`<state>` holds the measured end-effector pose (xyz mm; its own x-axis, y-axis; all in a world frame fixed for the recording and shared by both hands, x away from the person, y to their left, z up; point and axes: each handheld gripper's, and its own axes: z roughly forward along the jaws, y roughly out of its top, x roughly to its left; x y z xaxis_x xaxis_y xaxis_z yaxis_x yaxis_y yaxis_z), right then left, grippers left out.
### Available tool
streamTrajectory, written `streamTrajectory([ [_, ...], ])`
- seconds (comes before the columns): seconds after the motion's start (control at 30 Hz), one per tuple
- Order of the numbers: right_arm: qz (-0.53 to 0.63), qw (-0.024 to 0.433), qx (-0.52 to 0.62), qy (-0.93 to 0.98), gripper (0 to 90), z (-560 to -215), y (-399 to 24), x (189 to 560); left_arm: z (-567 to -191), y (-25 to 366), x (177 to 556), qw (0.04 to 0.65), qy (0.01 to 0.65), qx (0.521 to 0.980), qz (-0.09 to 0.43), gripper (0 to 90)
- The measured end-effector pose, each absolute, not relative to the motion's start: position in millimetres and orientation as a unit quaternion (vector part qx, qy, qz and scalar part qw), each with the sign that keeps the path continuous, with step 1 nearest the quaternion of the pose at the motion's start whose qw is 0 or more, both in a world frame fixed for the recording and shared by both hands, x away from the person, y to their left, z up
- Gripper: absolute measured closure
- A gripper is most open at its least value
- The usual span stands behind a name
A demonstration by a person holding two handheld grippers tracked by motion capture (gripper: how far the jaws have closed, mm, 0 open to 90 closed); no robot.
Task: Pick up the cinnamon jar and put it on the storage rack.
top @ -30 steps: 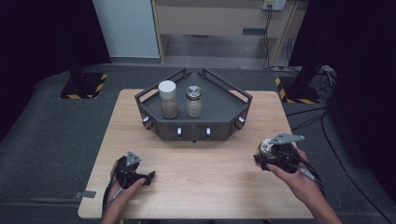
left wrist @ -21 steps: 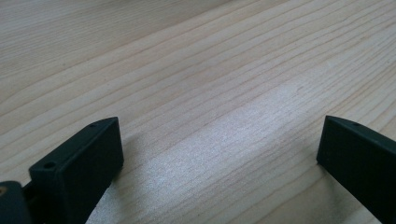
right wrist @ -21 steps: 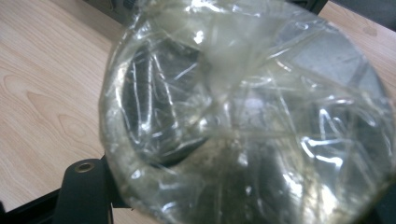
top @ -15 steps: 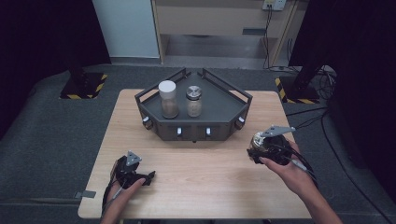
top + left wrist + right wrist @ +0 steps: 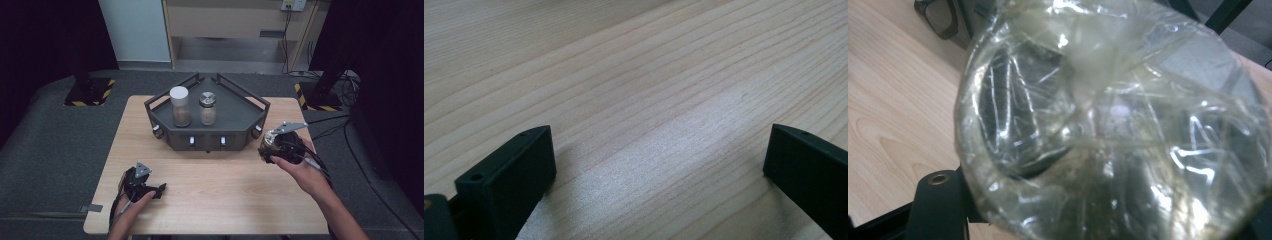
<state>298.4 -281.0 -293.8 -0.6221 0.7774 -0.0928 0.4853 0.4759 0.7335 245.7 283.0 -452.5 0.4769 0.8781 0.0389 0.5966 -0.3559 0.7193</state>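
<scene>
One glass jar (image 5: pixel 1108 125), probably a shaker, clamped in right tongs (image 5: pixel 272 145) | left tongs (image 5: pixel 159 190) apart, empty.

Grey carpet (image 5: pixel 60 145) under wooden table (image 5: pixel 225 200), pale cabinet (image 5: pixel 230 30) behind.

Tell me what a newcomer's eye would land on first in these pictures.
First, the dark angular tray at the far middle of the wooden table, with a white-capped jar and a metal-capped jar standing side by side in it. Next, the right gripper beside the tray's right corner, shut on a clear glass jar. The left gripper rests open at the near left.
</scene>
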Motion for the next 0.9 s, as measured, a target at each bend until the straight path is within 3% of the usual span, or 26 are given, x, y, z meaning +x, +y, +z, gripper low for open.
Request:
streamTrajectory([
  [0.9, 0.355, 0.231, 0.388, 0.818, 31.1, -259.6, -259.0, 340.1, -452.2, 283.0, 245.8, 0.326, 0.463, 0.795, 0.215, 0.0],
])
